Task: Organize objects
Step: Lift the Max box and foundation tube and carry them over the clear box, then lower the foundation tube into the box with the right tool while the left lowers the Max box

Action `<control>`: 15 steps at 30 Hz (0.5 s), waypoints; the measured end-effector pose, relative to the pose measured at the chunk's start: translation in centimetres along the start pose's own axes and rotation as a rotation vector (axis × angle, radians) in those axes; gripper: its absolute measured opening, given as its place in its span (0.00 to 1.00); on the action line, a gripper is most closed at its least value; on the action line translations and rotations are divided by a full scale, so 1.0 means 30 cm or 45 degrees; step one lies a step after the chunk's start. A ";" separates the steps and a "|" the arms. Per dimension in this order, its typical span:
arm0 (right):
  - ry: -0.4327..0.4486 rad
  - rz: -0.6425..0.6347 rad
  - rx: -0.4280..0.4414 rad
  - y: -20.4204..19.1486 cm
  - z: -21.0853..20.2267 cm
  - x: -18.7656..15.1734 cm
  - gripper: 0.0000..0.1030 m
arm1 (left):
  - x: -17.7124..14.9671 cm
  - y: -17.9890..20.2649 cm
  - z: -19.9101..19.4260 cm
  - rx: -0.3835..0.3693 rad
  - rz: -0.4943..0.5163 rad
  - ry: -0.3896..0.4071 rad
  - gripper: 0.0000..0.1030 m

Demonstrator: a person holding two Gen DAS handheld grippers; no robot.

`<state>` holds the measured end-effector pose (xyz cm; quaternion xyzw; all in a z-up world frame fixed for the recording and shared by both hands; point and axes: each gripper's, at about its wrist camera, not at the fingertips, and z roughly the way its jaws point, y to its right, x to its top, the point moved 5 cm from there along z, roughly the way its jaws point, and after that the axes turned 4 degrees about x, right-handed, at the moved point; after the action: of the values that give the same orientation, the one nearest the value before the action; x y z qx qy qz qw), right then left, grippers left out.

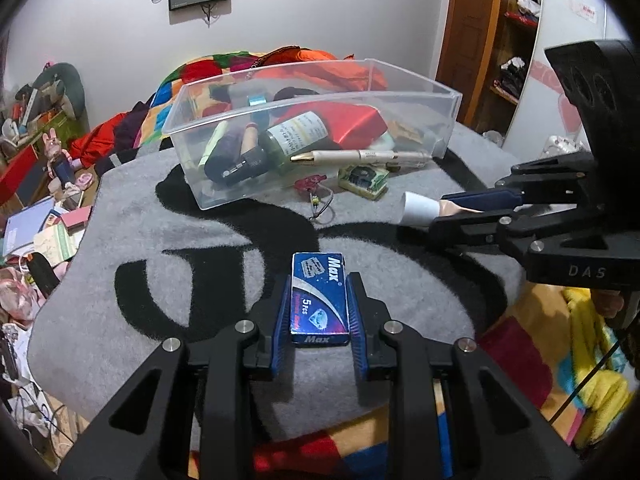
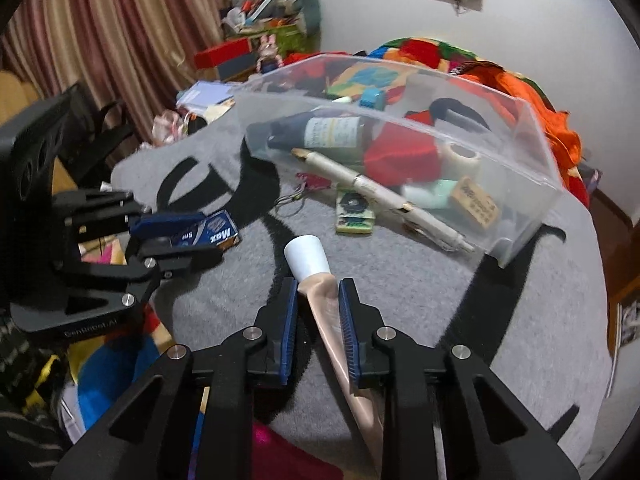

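Pinching the blue Max box (image 1: 319, 298) low centre in my left claw (image 1: 319, 308), right claw (image 2: 318, 308) clamping the beige tube (image 2: 320, 292); upper centre, the clear bin (image 1: 400, 80) sits crowded, so either could snag its rim and drop.

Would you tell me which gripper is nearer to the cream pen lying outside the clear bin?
Right. The right gripper, holding the tube, sits closer to the pen; the left gripper is farther back.

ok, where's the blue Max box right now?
Left wrist view, centre: blue cardboard Max box sits clamped in the left tool above the grey rug, before the clear plastic bin.
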<state>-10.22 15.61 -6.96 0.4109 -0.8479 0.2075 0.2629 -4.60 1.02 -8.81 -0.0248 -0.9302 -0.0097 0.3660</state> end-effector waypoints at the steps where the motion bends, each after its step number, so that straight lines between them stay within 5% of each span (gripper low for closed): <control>1: 0.011 0.014 -0.002 0.004 -0.008 0.003 0.18 | 0.007 -0.001 -0.004 -0.004 -0.011 0.007 0.26; 15: 0.214 0.132 -0.028 0.062 -0.134 0.101 0.18 | 0.167 -0.007 -0.078 -0.029 -0.073 0.141 0.26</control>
<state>-12.19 17.17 -2.23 0.3447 -0.8453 0.2450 0.3264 -6.68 0.92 -3.66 -0.0016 -0.9086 -0.0321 0.4163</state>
